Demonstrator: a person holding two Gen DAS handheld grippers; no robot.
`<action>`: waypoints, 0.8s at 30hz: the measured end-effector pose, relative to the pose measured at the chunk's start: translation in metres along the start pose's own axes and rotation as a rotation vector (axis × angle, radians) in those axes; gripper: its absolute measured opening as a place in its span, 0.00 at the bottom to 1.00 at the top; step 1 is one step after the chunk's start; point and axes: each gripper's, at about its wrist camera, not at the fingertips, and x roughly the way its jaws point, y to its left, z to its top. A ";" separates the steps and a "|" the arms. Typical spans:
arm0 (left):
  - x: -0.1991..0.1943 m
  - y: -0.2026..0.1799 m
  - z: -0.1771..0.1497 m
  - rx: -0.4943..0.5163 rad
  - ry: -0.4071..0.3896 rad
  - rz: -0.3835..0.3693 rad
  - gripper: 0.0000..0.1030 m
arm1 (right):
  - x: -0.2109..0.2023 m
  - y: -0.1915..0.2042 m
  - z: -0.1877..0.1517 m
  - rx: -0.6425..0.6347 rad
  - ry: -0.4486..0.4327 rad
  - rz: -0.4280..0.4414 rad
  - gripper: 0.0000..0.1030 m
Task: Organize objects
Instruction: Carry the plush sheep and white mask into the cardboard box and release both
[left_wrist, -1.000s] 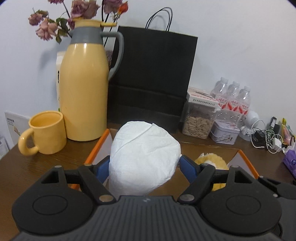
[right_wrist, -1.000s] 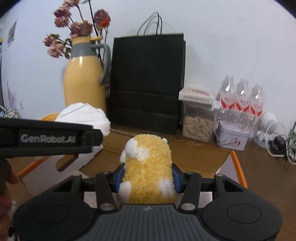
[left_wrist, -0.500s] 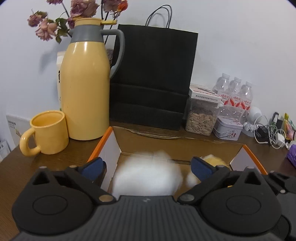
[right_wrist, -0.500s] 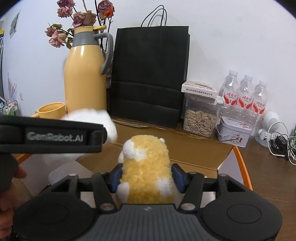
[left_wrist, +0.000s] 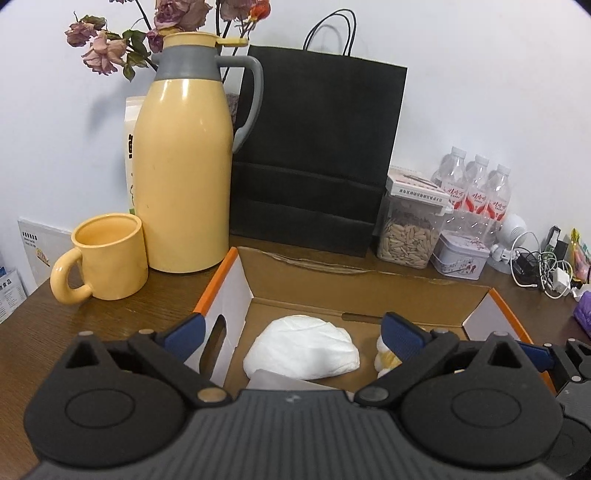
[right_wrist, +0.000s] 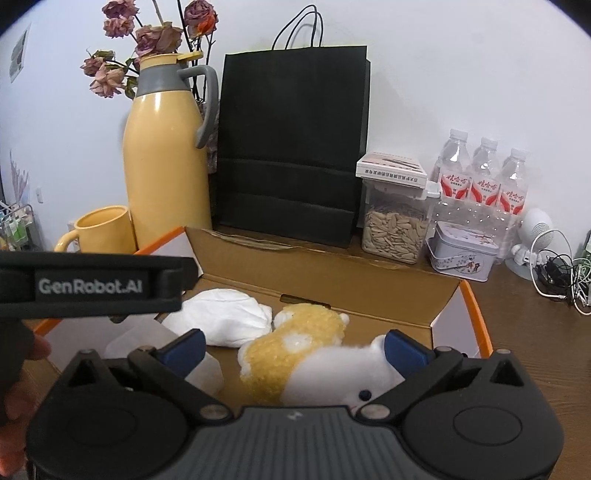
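**Both claws wide over the box, two soft things resting inside**

White wall, dark wooden tabletop (left_wrist: 173, 291), and an open cardboard box (right_wrist: 325, 280) dead centre. In it lies the white bundle (left_wrist: 303, 349), crumpled and paper-like, likely very light and easily squashed; take it gently across its broad middle. Touching it on the right lies the plush toy (right_wrist: 295, 350), yellow and white, flopped on its side, soft and springy, best pinched round its thick body. A pale translucent piece sits at the box's near left corner; hard to tell what it is. Left claw (left_wrist: 291, 330) hangs above the bundle, released, holding nothing. Right claw (right_wrist: 293, 345) spreads either side of the plush, gripping nothing. Outward: yellow mug (left_wrist: 107, 258), tall yellow thermos (left_wrist: 184, 177), black paper bag (left_wrist: 317, 158), seed jar (right_wrist: 395, 221), water bottles (right_wrist: 484, 173).
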 end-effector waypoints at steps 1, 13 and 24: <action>-0.002 0.000 0.001 -0.001 0.000 -0.003 1.00 | -0.002 0.000 0.001 -0.001 -0.003 -0.003 1.00; -0.061 0.012 0.001 0.010 -0.077 -0.053 1.00 | -0.055 -0.001 -0.002 0.013 -0.093 -0.003 1.00; -0.130 0.039 -0.011 0.020 -0.103 -0.062 1.00 | -0.120 0.006 -0.039 0.016 -0.093 0.005 1.00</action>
